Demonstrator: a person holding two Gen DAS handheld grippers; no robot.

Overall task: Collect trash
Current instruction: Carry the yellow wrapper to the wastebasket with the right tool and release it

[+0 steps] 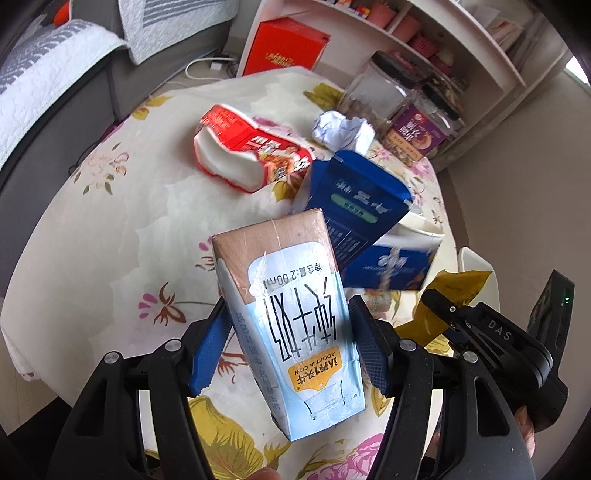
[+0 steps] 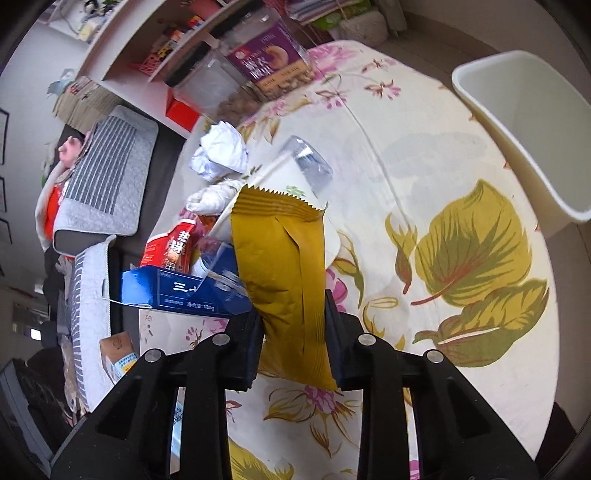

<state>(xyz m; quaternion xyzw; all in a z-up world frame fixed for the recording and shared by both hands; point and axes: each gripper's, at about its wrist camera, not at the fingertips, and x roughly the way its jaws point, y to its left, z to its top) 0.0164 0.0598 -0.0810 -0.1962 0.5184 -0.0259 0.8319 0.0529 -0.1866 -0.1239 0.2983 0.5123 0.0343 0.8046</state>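
Note:
My left gripper (image 1: 290,334) is shut on a small milk carton (image 1: 291,314), brown and light blue, held above the floral tablecloth (image 1: 110,221). My right gripper (image 2: 291,332) is shut on a mustard-yellow snack wrapper (image 2: 284,269), also held above the cloth; the wrapper also shows in the left wrist view (image 1: 458,286). On the table lie a crumpled white paper ball (image 1: 341,131) (image 2: 221,151), a red and white wrapper (image 1: 247,147), a blue carton (image 1: 354,206) (image 2: 184,291) and a clear plastic cup (image 2: 306,166). A white trash bin (image 2: 524,136) stands at the table's right edge.
Glass jars (image 1: 380,88) and a purple snack box (image 1: 417,133) (image 2: 273,59) stand at the table's far side by white shelves (image 1: 443,33). A red box (image 1: 284,44) sits on the floor. A grey sofa with quilted covers (image 1: 44,92) lies to the left.

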